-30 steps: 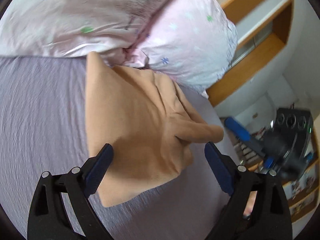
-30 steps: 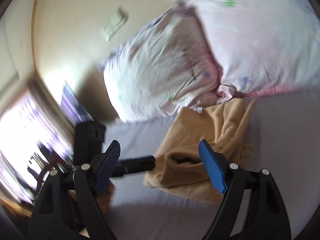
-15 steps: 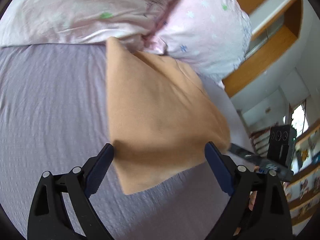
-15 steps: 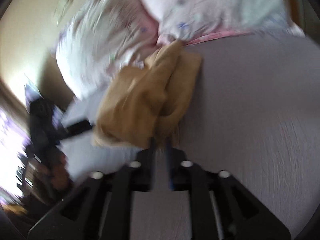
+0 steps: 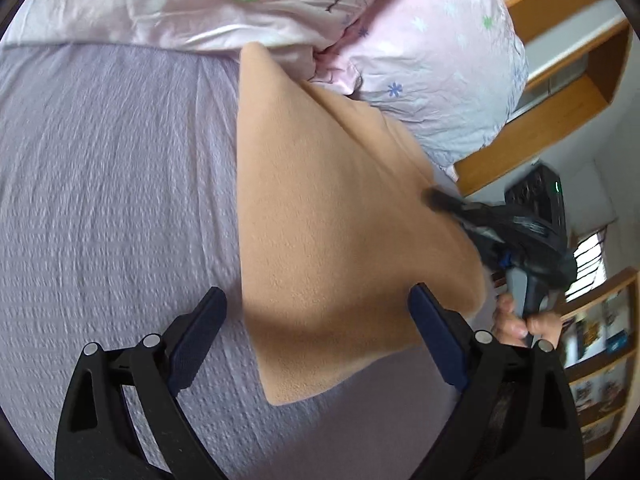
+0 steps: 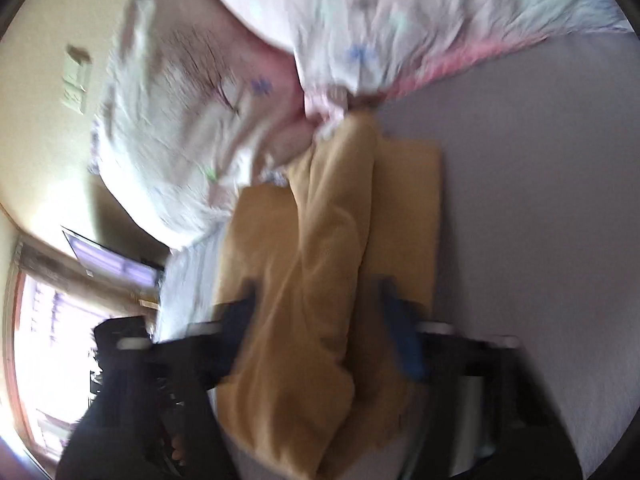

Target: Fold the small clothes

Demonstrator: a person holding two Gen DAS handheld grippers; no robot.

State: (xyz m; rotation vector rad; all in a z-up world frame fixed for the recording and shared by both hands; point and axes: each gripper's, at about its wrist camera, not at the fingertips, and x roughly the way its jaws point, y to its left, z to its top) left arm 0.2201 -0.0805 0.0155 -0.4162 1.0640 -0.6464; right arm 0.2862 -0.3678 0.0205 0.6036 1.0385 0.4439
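A tan fleece garment (image 5: 336,216) lies folded on the lilac bedsheet (image 5: 104,200), its far end against the pillows. My left gripper (image 5: 316,332) is open, its jaws on either side of the garment's near edge, just above it. My right gripper (image 6: 320,316) is blurred; its jaws stand apart around a raised fold of the same garment (image 6: 320,272). In the left wrist view the right gripper (image 5: 440,200) reaches in at the garment's right edge, with the holding hand (image 5: 520,320) below it.
Pink and white floral pillows (image 5: 280,8) lie along the head of the bed. A wooden headboard shelf (image 5: 560,92) and bookshelves (image 5: 600,360) stand to the right. A window (image 6: 48,340) and a screen (image 6: 108,260) show in the right wrist view.
The right gripper shut on the garment's edge half a second ago, carried it across, and now stands open. The garment went from rumpled to a flat fold. The left gripper stayed open and edged closer.
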